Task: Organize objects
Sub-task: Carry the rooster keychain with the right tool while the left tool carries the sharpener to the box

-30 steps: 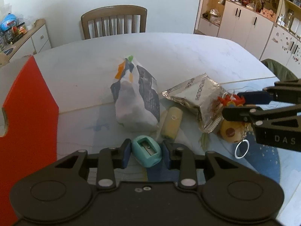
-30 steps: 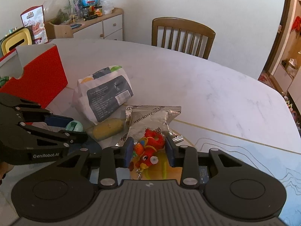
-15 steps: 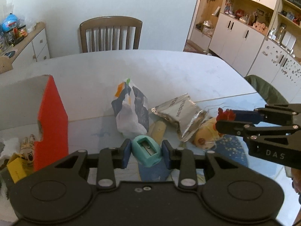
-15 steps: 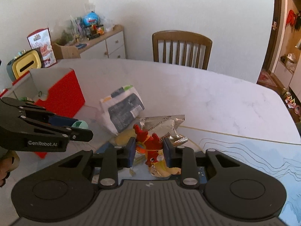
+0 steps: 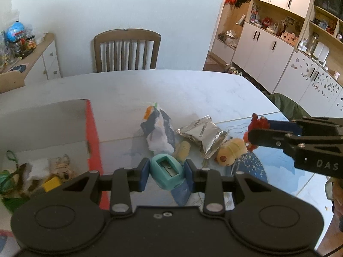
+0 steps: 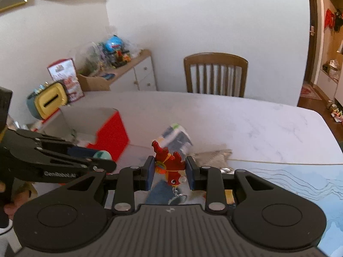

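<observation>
The left gripper [image 5: 165, 172] has its jaws closed on a teal pencil sharpener [image 5: 166, 172], blade slot facing up, held clear above the bench [image 5: 171, 90]. Off to the left of those jaws, and lower, stands the red box [image 5: 93, 137] with its top open; inside it lie a small plush toy [image 5: 61, 168], a yellow block [image 5: 51, 183] and something green [image 5: 6, 182] at the far left edge.

Just ahead of the left jaws, on the bench, a crumpled white and blue bag [image 5: 158, 132] stands upright. To the right of it lies a silver foil packet [image 5: 203, 133], with a small pale yellow roll [image 5: 182, 150] between the bag and the packet. A yellow plush toy [image 5: 230, 152] lies just right of the packet, on a blue patterned mat [image 5: 257, 171].

The right gripper [image 6: 169, 172] has its jaws pressed on a red toy keychain [image 6: 169, 162], gripping it at the sides, its metal ring [image 6: 178, 199] dangling below the jaws. It too is lifted off the bench. In the right wrist view the bag and the foil packet sit ahead of and below these jaws, blurred, and the red box is ahead and to the left, beyond the left gripper. A wooden chair [image 6: 215, 75] stands at the far side of the bench, straight ahead.
</observation>
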Tool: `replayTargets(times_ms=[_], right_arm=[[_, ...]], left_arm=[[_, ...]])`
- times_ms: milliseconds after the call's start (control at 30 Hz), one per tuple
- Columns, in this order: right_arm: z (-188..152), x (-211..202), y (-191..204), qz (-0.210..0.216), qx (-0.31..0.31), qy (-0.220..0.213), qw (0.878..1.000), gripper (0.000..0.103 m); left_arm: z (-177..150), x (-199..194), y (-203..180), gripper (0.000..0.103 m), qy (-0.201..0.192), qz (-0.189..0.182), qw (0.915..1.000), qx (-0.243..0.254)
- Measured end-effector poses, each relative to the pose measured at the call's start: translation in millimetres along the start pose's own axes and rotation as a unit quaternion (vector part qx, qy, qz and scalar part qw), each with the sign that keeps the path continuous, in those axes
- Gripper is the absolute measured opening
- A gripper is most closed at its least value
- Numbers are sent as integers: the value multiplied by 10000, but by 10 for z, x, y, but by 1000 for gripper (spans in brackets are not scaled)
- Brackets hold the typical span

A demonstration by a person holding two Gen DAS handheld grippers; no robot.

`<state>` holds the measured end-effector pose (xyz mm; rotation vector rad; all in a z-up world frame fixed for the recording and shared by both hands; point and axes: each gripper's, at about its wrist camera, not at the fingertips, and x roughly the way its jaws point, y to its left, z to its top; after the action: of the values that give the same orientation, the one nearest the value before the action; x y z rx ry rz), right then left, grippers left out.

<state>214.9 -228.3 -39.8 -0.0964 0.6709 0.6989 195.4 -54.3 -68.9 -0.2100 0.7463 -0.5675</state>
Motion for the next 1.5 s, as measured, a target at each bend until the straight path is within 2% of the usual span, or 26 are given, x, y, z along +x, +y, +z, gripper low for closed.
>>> replayTargets(times_ms=[333,767,1067,1500], right_arm=[[313,-22,522,405,-75,-125,9991,30],[578,311,1220,821,-212,-18,9964,30],[629,617,1565,848,-286,132,9959,30],[509,1207,2055,928,-475,582,9928,30]], left_arm=[[-5,-444,378,33,-212,107,9997,-70],[69,-722,1194,33,-292,608,9973,-278],[97,-714,1655,33,-237,822,9959,-304],[166,-350,2155,33,112,1036,9944,-173]])
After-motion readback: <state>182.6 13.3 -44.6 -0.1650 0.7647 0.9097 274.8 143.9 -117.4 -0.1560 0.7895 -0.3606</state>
